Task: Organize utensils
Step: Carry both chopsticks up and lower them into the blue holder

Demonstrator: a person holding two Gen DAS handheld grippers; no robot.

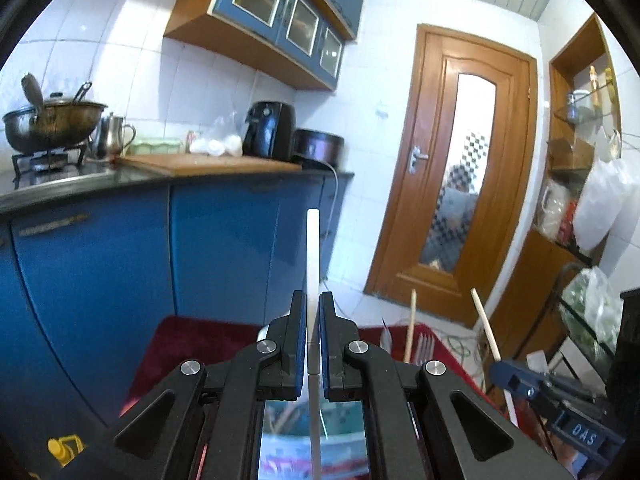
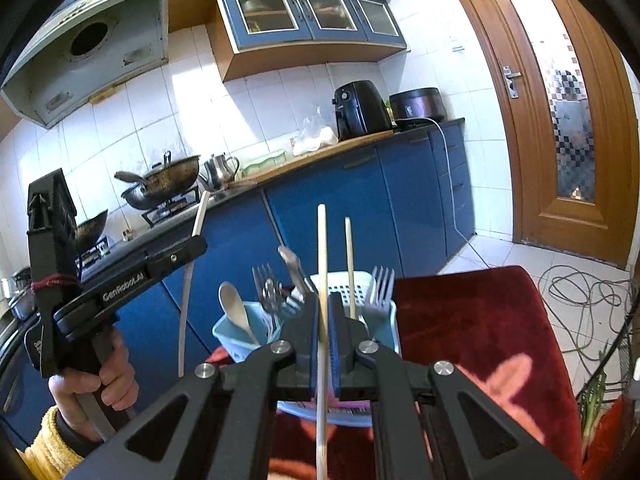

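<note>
Step in hand, by my read: both grippers are each carrying one chopstick, mid-air above the caddy (image 2: 240,344), sorting them into a slot.

Left gripper (image 1: 313,320): jaws pressed together, pinching a white chopstick (image 1: 313,248). The stick is running straight through the pads, its tip poking up ahead of the fingers and its tail trailing back under the camera. The right view is showing the same gripper side-on with the white stick crossing it at a slant, a hand (image 2: 90,392) in a yellow sleeve gripping the handle.

Right gripper (image 2: 325,320): jaws also pressed together, pinching a wooden chopstick (image 2: 322,248), near upright with a slight tilt, sticking out well past the pads both ways.

Where things are sitting: the caddy is just ahead of the right gripper on the red cloth (image 2: 480,320). A wooden spoon (image 2: 236,308), forks (image 2: 266,292) and a knife are standing in its blue left end. Another fork (image 2: 380,292) and a second wooden chopstick (image 2: 350,264) are standing in the right end, white basket section behind.

Next move, my guess: the wooden stick is going in beside its mate on the right. That calls for lowering the tail end into the slot, keeping it near vertical, then releasing. Which slot the white one is going to, I can't tell.

Risk: the long sticks are pinched mid-length, so they could be pivoting in the pads and snagging on the forks.
</note>
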